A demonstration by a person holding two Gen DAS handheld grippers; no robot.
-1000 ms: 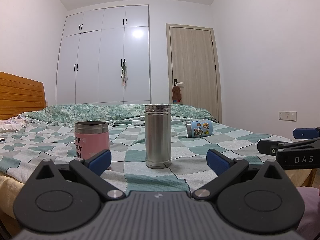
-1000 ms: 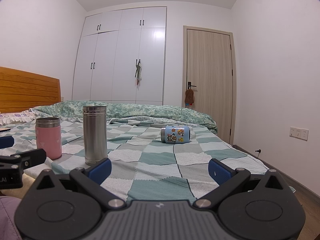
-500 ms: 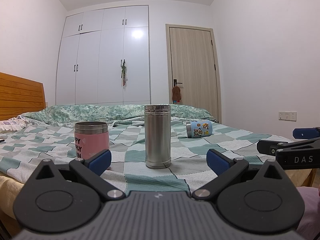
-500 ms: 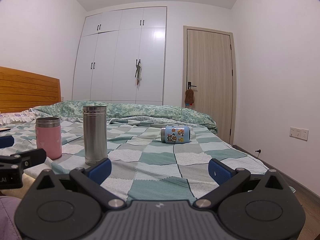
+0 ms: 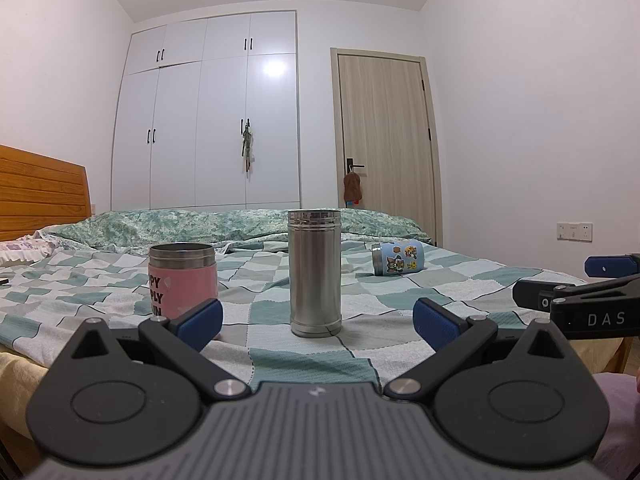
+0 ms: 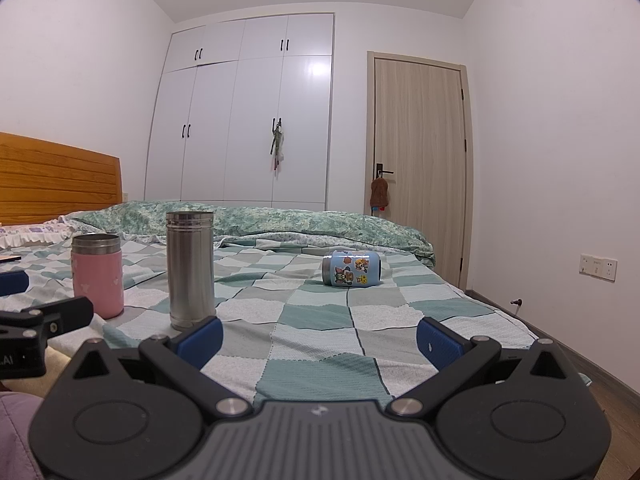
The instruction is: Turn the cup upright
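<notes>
A small blue cup with cartoon stickers lies on its side on the checked bedspread, far ahead of my right gripper; it also shows in the left wrist view at the far right. A tall steel cup stands upright straight ahead of my left gripper, and a pink cup stands upright to its left. Both grippers are open and empty, held low at the bed's near edge.
The bed has a wooden headboard at the left and a rumpled green duvet at the back. A white wardrobe and a wooden door stand behind. The right gripper's fingers show at the right of the left view.
</notes>
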